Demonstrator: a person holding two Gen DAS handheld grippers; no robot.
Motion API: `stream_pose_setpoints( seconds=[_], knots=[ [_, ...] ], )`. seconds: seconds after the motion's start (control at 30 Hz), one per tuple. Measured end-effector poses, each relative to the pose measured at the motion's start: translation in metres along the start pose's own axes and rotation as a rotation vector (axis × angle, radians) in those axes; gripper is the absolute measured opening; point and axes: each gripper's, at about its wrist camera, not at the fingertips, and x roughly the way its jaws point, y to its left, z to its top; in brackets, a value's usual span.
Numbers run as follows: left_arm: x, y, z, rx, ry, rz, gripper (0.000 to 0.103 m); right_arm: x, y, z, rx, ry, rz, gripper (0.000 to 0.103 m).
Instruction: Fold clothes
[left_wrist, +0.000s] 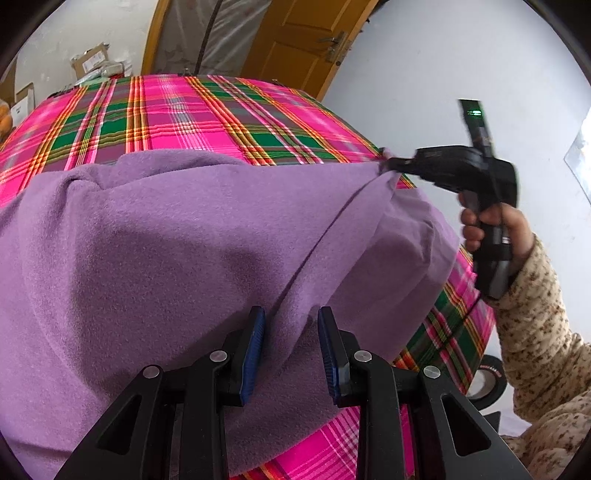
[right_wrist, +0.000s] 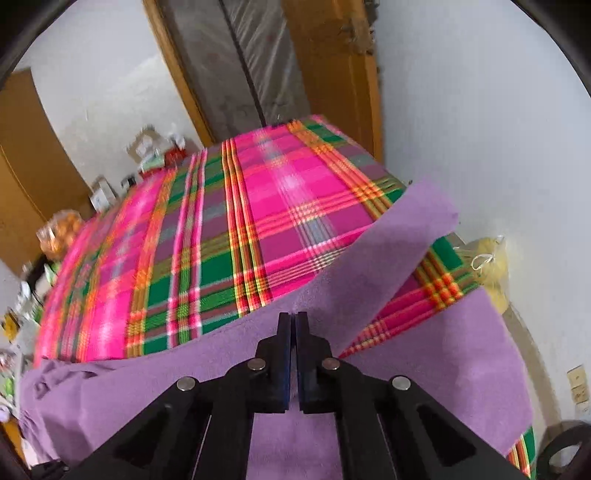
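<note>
A purple fleece garment (left_wrist: 177, 240) lies on a table covered with a pink and green plaid cloth (left_wrist: 177, 110). My left gripper (left_wrist: 291, 325) is open, its blue-padded jaws standing either side of a raised fold of the garment without pinching it. My right gripper (left_wrist: 388, 164) shows in the left wrist view at the far right edge of the garment, shut on a corner and pulling it taut. In the right wrist view the right gripper (right_wrist: 294, 321) is shut on the purple garment (right_wrist: 388, 251), whose edge runs up to the right over the plaid cloth (right_wrist: 229, 229).
A roll of black tape (left_wrist: 487, 380) sits below the table's right edge. Cardboard boxes (left_wrist: 92, 61) and clutter stand beyond the far left of the table. A wooden door (left_wrist: 303, 40) and white wall are behind. A yellow bag (right_wrist: 491, 266) lies at the right.
</note>
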Motion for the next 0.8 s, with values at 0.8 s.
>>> stream_pose_setpoints(
  seconds=[0.8],
  knots=[
    [0.009,-0.024,0.004,0.125,0.033,0.1,0.03,-0.028,-0.055,-0.029,0.141,-0.033,-0.009,0.021]
  ],
)
